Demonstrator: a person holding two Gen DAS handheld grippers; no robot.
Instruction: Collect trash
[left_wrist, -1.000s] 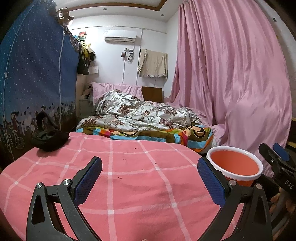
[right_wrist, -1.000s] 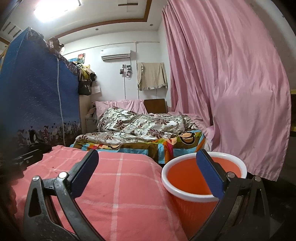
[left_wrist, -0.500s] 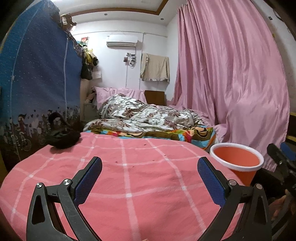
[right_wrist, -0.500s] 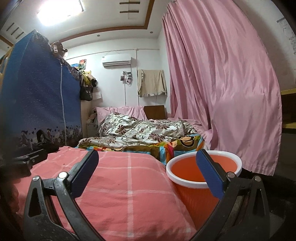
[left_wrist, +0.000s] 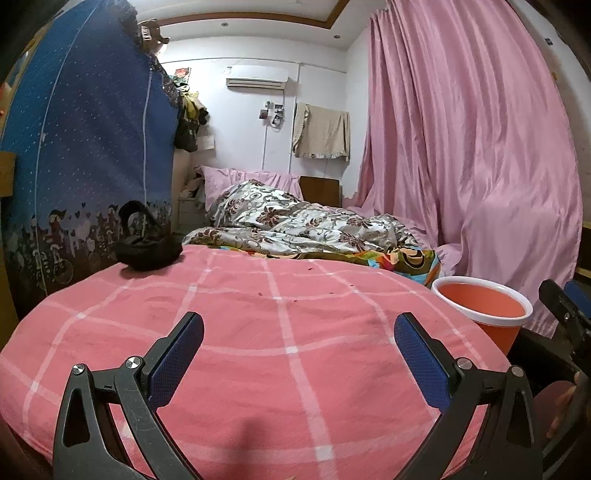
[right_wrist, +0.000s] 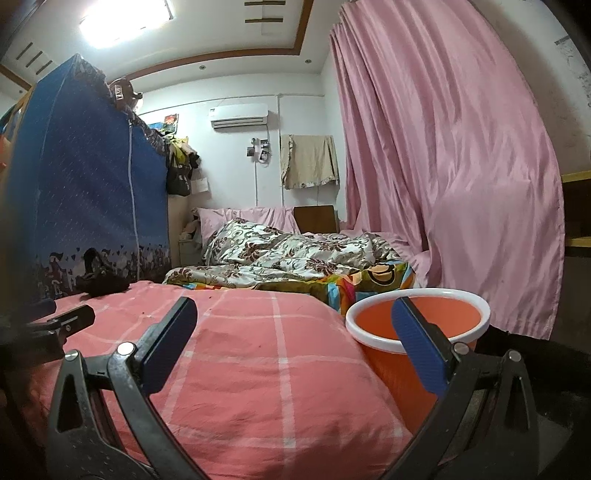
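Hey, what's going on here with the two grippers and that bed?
A person is holding a gripper in each hand over a pink checked bed cover, on a trash-collecting job. The left gripper and the right gripper are both open and hold nothing. An orange bucket with a white rim stands at the cover's right edge, and no trash shows in it. Small dark specks lie on the cover, and a black bundle sits at its far left corner.

Lower centre: my path over pink cover (left_wrist: 295, 369) is bare. Black bag (left_wrist: 147, 251) blocks upper left; orange bucket (right_wrist: 417, 325) blocks right.
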